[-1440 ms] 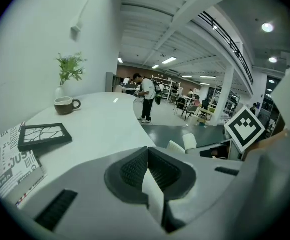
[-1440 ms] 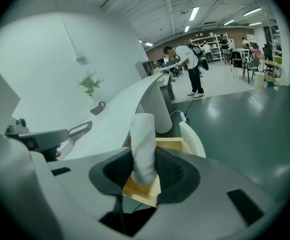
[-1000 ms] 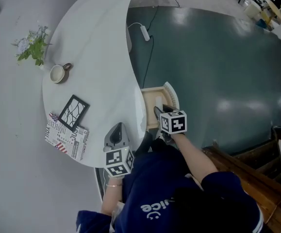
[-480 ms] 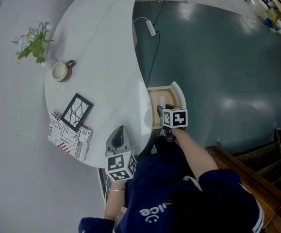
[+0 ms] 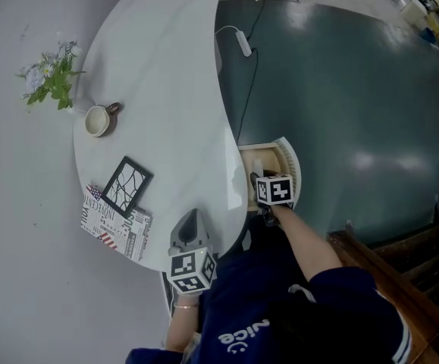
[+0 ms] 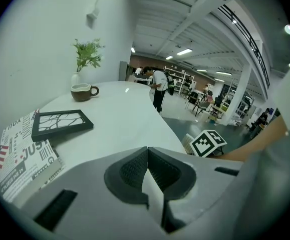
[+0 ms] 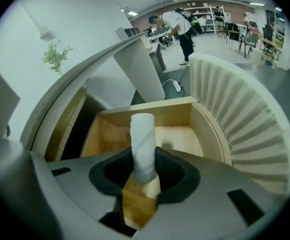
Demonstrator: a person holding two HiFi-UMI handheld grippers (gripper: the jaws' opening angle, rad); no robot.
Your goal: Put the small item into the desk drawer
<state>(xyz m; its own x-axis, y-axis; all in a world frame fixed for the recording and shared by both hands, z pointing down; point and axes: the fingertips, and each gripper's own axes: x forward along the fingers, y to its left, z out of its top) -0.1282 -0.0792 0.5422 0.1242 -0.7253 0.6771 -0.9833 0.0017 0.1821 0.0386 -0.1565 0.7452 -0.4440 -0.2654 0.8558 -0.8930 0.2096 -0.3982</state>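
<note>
- Item (image 7: 143, 141), a white twisted cylinder, stands upright in the right claw (image 7: 143, 173), which grasps its lower end, over the open wooden drawer (image 7: 177, 136).
- Left claw (image 6: 148, 160) is clenched on nothing, above the white surface (image 6: 119, 119).

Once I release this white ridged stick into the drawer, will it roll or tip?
Probably rolls: the white stick looks round, so on the flat wooden floor of the drawer it may wander until a wall stops it. Unlikely to stand; it is tall and narrow. It seems stiff, projecting straight from the right tool without drooping.
</note>
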